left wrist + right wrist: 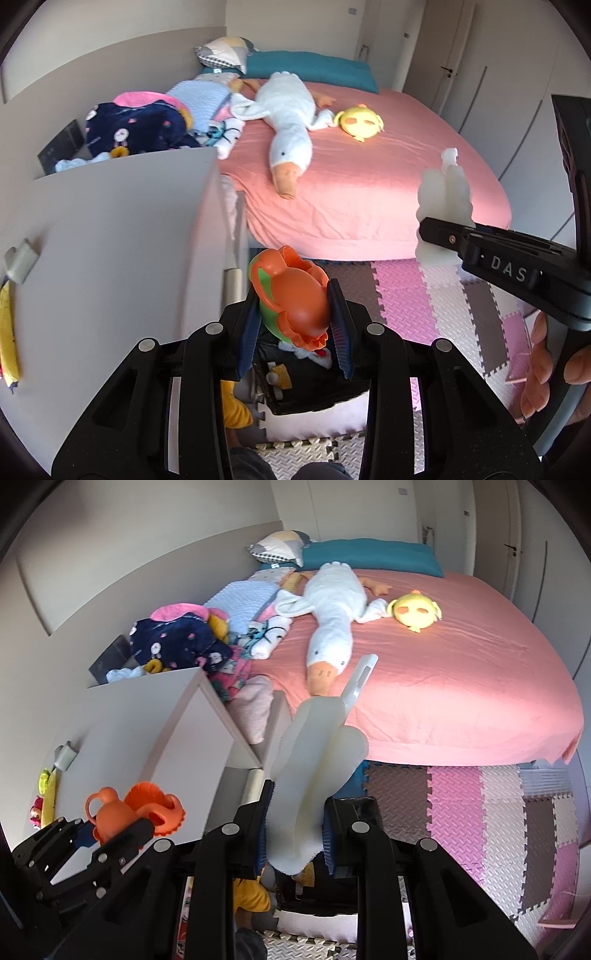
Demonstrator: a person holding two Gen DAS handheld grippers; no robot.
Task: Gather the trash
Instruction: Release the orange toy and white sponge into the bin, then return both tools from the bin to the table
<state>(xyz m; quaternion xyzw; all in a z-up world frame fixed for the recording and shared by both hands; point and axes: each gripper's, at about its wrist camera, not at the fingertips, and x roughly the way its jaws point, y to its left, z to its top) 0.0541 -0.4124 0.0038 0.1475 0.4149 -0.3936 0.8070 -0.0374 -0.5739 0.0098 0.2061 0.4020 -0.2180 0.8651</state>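
- Jaws of the left gripper [295,325] are clamped on an orange and green plastic toy [295,295]; jaws of the right gripper [295,827] pinch a pale white foam-like piece [317,760] with a stiff white tab sticking out of its far end.
- Both held things hang above a black bin [314,384] on the floor, between the two grippers; most of the bin is hidden behind the jaws, and what lies inside it is hard to make out.
- Fingers of the person's right hand [543,369] show at the edge, cut off.
- One bed with a pink sheet [461,686] carries one white goose plush [332,620], one yellow plush [417,611], one teal pillow and a heap of clothes.
- One white cabinet [122,236] stands beside the bed, blocking the view to the left.
- Pink, white and brown foam mats [480,812] cover the floor.
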